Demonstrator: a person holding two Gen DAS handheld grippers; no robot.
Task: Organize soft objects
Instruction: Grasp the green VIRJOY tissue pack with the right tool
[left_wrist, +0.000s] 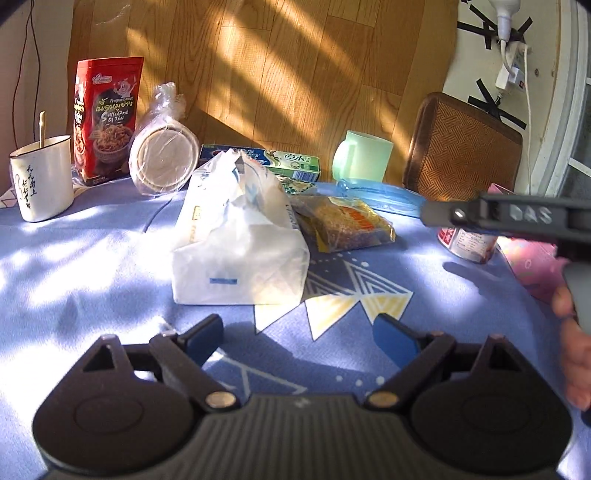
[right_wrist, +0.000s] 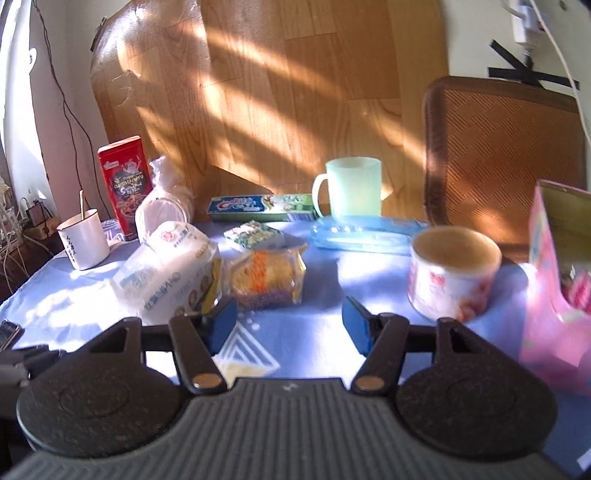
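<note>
A white soft tissue pack (left_wrist: 240, 236) lies in the middle of the blue tablecloth (left_wrist: 92, 266), just ahead of my open, empty left gripper (left_wrist: 299, 338). It also shows in the right wrist view (right_wrist: 170, 269), left of my open, empty right gripper (right_wrist: 290, 323). A clear-wrapped noodle pack (left_wrist: 345, 223) lies right of the tissues; it sits straight ahead of the right gripper (right_wrist: 267, 275). A small green-white sachet (right_wrist: 255, 233) lies behind it. An open pink bag (right_wrist: 557, 280) stands at the right. The right gripper's body (left_wrist: 517, 216) shows at the left view's right edge.
Along the back stand a white mug with a stick (left_wrist: 42, 177), a red snack pouch (left_wrist: 105, 118), bagged paper bowls (left_wrist: 162, 158), a toothpaste box (right_wrist: 262, 207), a green cup (right_wrist: 351, 186), a blue plastic case (right_wrist: 365, 232) and a can (right_wrist: 452, 273). A woven chair back (right_wrist: 498, 155) stands behind.
</note>
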